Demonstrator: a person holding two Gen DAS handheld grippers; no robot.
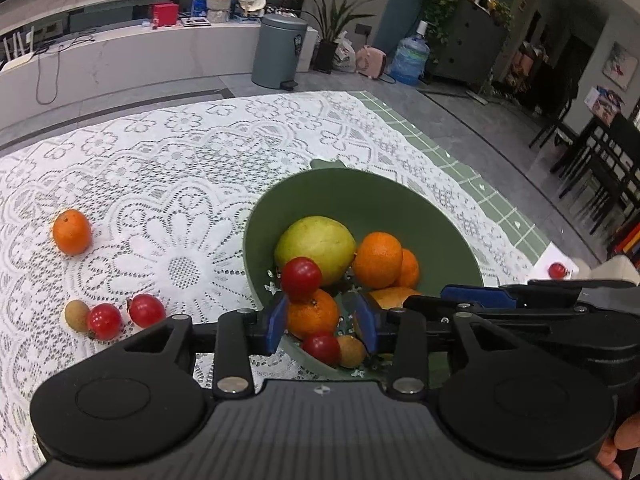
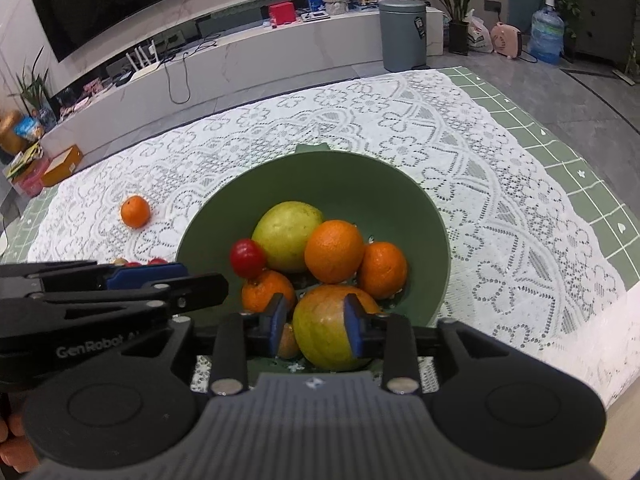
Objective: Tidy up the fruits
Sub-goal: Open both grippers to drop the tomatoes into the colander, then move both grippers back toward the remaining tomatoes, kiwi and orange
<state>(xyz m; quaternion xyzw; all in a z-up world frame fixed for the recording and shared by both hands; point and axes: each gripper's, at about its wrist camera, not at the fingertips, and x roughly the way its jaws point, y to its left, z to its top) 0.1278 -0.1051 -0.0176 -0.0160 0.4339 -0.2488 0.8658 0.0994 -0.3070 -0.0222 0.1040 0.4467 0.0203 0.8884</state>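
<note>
A green bowl (image 1: 360, 184) (image 2: 340, 168) on the lace tablecloth holds a yellow-green fruit (image 1: 316, 244), several oranges, red fruits and a small brown one. My left gripper (image 1: 322, 322) hangs open over the bowl's near side, with an orange (image 1: 312, 314) and a red fruit (image 1: 320, 346) seen between its blue pads; the right pad stands clear of them. My right gripper (image 2: 315, 324) is open over a large yellow-orange fruit (image 2: 332, 328) lying in the bowl. Outside the bowl lie an orange (image 1: 72, 232) (image 2: 135, 211), two red fruits (image 1: 104, 320) and a small brown fruit (image 1: 76, 314).
Both grippers sit side by side at the bowl's near rim. Another red fruit (image 1: 556, 270) rests on a white sheet at the far right. The table's edge (image 2: 580, 184) shows green grid cloth. Beyond it stand a grey bin (image 1: 278, 52) and a low white counter.
</note>
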